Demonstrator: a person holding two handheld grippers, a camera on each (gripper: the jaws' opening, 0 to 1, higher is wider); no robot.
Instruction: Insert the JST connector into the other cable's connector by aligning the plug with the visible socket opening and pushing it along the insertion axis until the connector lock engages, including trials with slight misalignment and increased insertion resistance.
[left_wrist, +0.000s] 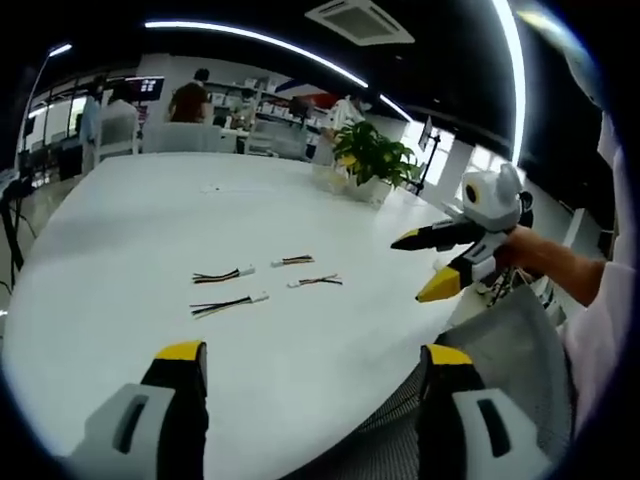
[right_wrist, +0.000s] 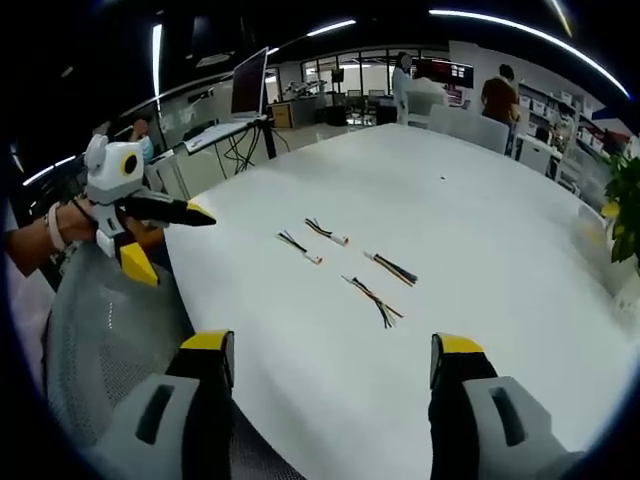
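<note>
Several short JST cables lie on the white table. In the left gripper view, two with white plugs lie at the left and two shorter ones to their right. My left gripper hangs open over the near table edge, well short of them. My right gripper, held by a hand, is open off the table's right side. In the right gripper view the cables lie ahead of my open right gripper. The left gripper is open at the left.
A grey mesh chair back stands at the near table edge under both grippers. A potted plant sits at the table's far side. A monitor and desks stand beyond, with people in the background.
</note>
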